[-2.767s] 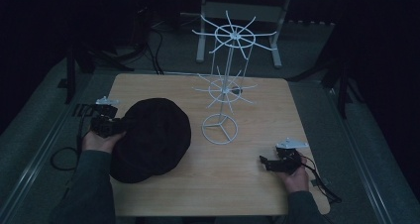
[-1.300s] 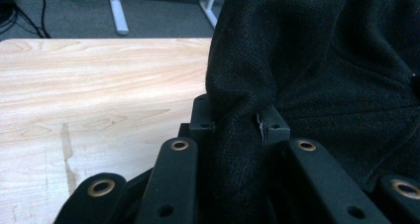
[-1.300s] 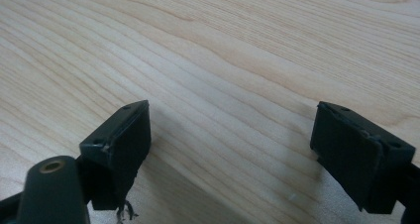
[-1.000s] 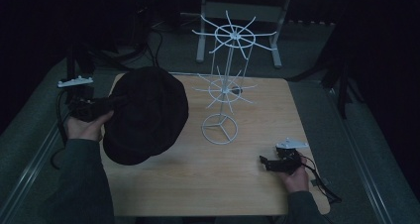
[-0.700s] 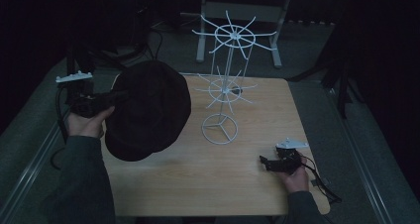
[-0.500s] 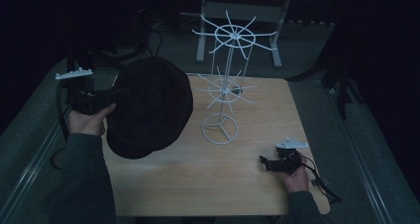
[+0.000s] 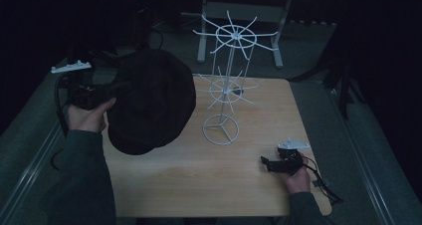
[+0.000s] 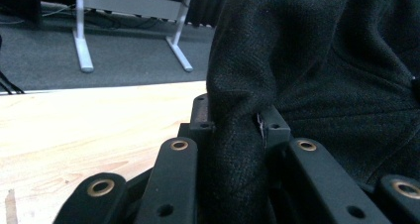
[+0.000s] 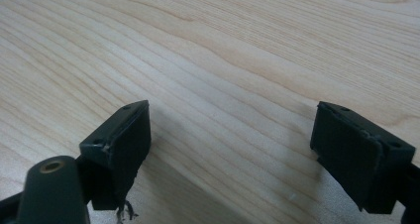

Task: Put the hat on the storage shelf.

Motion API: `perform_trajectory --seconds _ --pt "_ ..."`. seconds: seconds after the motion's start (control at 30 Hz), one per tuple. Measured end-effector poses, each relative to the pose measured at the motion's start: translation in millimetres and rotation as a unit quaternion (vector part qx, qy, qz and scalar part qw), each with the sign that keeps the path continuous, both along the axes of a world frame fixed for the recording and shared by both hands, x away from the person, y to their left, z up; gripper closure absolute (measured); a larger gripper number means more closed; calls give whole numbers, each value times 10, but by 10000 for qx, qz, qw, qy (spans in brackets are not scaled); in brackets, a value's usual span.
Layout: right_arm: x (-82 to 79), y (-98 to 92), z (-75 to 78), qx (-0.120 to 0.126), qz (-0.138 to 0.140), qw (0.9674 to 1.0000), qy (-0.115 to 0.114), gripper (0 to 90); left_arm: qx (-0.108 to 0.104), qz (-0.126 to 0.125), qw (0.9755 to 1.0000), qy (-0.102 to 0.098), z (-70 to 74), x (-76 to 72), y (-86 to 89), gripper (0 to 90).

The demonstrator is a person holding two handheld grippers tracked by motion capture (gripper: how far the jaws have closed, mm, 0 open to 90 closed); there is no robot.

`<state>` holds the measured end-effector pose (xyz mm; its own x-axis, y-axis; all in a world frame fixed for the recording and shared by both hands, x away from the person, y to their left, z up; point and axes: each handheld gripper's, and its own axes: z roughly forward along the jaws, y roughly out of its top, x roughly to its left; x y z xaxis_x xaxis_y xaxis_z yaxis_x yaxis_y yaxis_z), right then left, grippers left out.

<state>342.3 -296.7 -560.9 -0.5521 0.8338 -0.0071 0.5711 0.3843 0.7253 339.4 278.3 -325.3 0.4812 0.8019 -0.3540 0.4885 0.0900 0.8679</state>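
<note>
Our left gripper pinches a fold of the soft, light black hat, lifted above the table's left edge; the brim grips best. Our right gripper rests spread.

A white wire stand rises from the middle of the desk, toward the far edge, its spokes reaching out on two tiers. A black hat, pinched in the left tongs, hangs over the left edge and blocks that side, close to the lower spokes. Bare wood lies open along the near edge and before the wide-apart right tongs.
</note>
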Motion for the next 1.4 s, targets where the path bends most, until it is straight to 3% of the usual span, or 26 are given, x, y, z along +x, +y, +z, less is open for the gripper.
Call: perform_trajectory --seconds 0.73,1.4 --pt "0 0 0 1 0 10000 3 157 -134 -95 9997 -177 177 47 -21 758" --pt "0 0 0 0 0 10000 1 157 -389 -121 9987 -309 316 99 13 758"
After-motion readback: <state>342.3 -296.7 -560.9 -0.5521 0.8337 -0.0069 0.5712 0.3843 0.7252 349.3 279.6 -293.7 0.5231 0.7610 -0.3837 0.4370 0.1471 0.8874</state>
